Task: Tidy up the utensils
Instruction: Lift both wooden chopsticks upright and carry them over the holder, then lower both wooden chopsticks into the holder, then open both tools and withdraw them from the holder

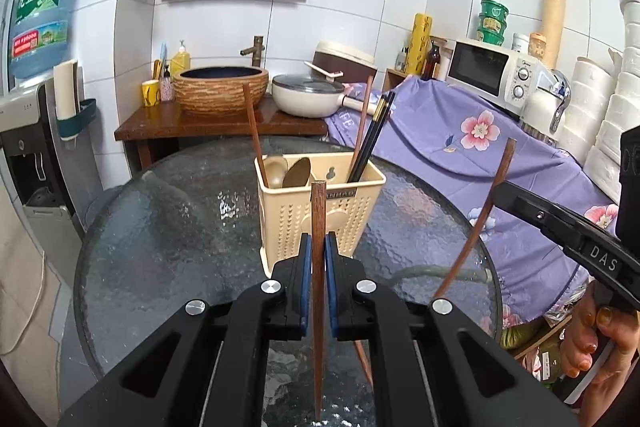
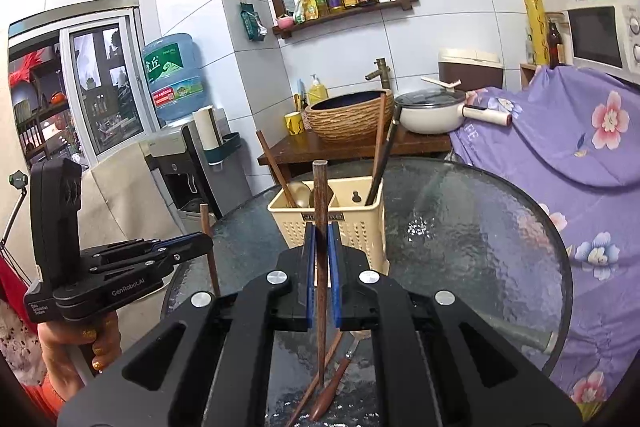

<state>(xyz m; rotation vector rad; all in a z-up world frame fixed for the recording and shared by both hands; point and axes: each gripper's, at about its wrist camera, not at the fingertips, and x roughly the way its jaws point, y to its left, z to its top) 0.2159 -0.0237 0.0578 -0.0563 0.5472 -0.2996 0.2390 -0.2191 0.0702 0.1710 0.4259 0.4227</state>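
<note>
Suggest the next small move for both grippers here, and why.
Probably carry both forward over the cream caddy and lower. The left gripper and right gripper each clamp one upright brown chopstick, clear of the glass table; the caddy stands just ahead.

In the left wrist view, the brown wooden chopstick [image 1: 319, 267] runs off the bottom edge, tip unseen. At lower centre of the right wrist view, the wood-handled spoon [image 2: 338, 383] is half hidden behind the black gripper body. The lettering on the cream perforated plastic holder [image 2: 352, 227] is unreadable.
</note>
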